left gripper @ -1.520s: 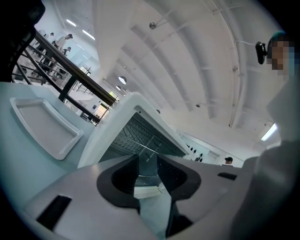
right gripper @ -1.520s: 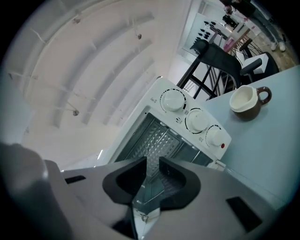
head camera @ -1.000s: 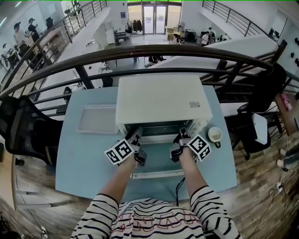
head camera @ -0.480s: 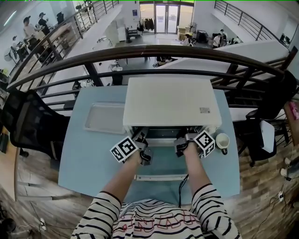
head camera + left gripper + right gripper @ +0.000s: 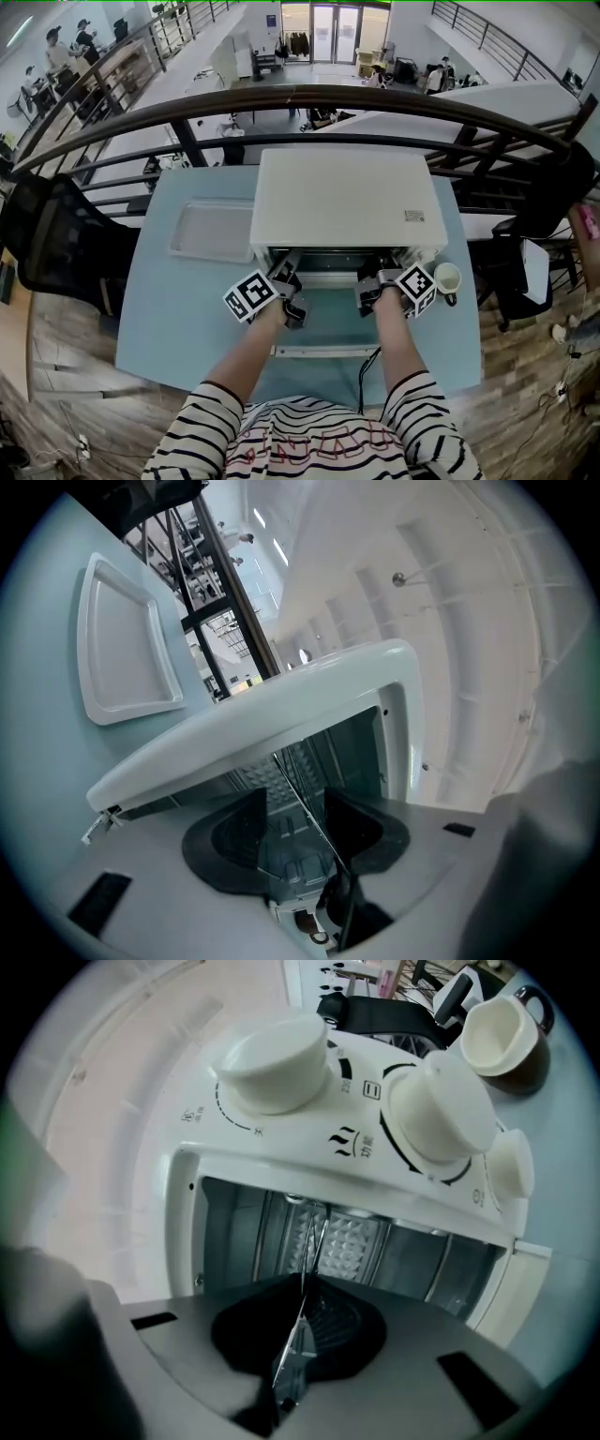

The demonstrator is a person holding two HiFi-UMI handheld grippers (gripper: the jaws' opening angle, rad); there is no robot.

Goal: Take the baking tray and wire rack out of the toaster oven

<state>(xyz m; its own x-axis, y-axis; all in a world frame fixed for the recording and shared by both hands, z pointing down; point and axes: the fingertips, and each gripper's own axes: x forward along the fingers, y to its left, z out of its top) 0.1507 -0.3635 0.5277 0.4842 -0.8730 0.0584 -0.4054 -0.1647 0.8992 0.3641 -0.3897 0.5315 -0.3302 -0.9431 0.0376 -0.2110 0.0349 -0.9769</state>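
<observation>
Your right tool (image 5: 302, 1299) has just been closing. Its jaws now stand pressed together on the thin front wire of the rack (image 5: 309, 1232), seen edge-on at the mouth of the oven (image 5: 347, 202). Your left tool (image 5: 293, 808) has its jaws spread, and the same rack wire passes between them with neither pad pressing on it. The rack sits inside the oven. The tray (image 5: 211, 230) lies on the tabletop (image 5: 178, 309) just left of the oven, so that half of the task looks done. With one side gripped, the rack seems ready to be drawn out once the left jaws close too. Beside the knobs (image 5: 441, 1110) are heating symbols and two Chinese characters, apparently 功能. The label (image 5: 412, 217) on the oven's top is too small to read.
</observation>
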